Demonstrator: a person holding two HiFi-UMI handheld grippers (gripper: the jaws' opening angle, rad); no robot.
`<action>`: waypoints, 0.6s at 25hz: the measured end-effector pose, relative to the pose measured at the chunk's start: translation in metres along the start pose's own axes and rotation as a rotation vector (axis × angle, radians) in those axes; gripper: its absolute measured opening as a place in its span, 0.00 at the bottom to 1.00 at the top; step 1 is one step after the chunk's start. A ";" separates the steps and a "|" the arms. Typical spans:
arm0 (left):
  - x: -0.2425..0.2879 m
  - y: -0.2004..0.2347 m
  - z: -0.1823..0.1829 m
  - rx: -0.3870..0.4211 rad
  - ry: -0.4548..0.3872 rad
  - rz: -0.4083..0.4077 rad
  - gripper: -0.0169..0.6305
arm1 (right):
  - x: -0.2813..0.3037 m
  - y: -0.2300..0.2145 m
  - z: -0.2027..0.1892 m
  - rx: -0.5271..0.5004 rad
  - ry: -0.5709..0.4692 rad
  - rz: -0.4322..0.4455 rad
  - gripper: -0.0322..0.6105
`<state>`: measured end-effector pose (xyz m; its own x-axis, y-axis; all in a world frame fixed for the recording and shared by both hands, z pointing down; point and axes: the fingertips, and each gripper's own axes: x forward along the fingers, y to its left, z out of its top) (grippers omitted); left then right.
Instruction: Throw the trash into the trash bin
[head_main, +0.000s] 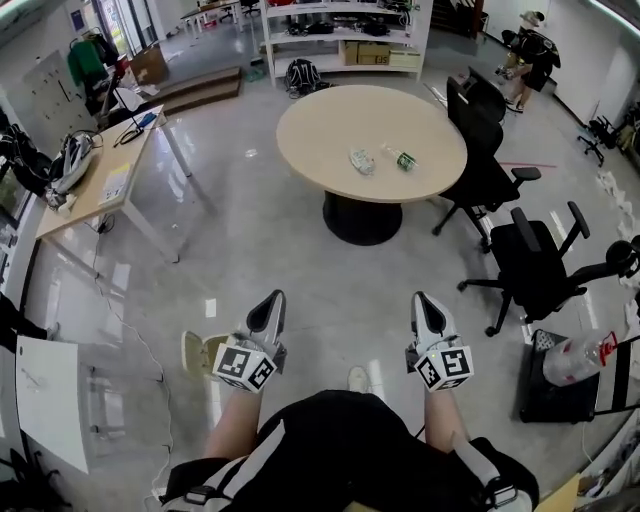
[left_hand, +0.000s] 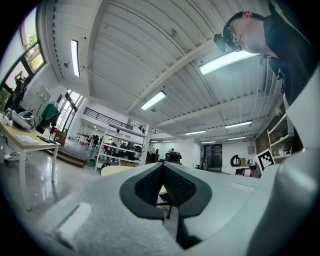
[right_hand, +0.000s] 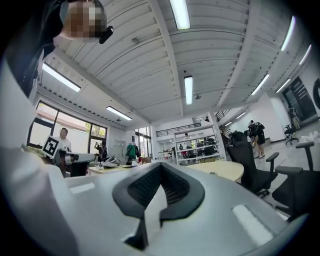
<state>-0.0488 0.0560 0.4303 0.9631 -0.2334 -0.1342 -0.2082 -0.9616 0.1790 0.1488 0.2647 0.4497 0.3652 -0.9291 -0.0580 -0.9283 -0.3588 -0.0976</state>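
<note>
A round beige table (head_main: 320, 130) stands ahead across the floor. On it lie a crumpled clear plastic bottle (head_main: 362, 161) and a bottle with a green label (head_main: 402, 158). Low at the right is a black bin-like container (head_main: 550, 395) with a clear plastic piece (head_main: 578, 358) on top. My left gripper (head_main: 268, 312) and right gripper (head_main: 428, 310) are held side by side over the floor, well short of the table. Both are shut with nothing in them. In the gripper views the left gripper (left_hand: 163, 167) and right gripper (right_hand: 160, 167) point level towards the table (right_hand: 220, 170).
Two black office chairs (head_main: 490, 170) (head_main: 545, 265) stand to the right of the table. A wooden desk (head_main: 100, 180) with clutter is at the left, white shelves (head_main: 345, 30) at the back. A person (head_main: 530, 50) stands far right. A cable runs over the floor at the left.
</note>
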 end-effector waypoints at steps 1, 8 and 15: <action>0.012 -0.002 0.001 0.002 -0.002 0.003 0.03 | 0.010 -0.009 0.003 -0.006 -0.003 0.015 0.05; 0.096 -0.035 -0.003 -0.029 -0.047 -0.030 0.03 | 0.047 -0.083 0.012 -0.060 0.020 0.058 0.05; 0.151 -0.047 -0.013 -0.045 -0.013 -0.047 0.03 | 0.060 -0.133 0.008 0.007 0.028 0.019 0.05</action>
<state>0.1083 0.0675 0.4139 0.9692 -0.1904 -0.1562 -0.1546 -0.9641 0.2158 0.2948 0.2569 0.4515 0.3455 -0.9379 -0.0318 -0.9345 -0.3407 -0.1034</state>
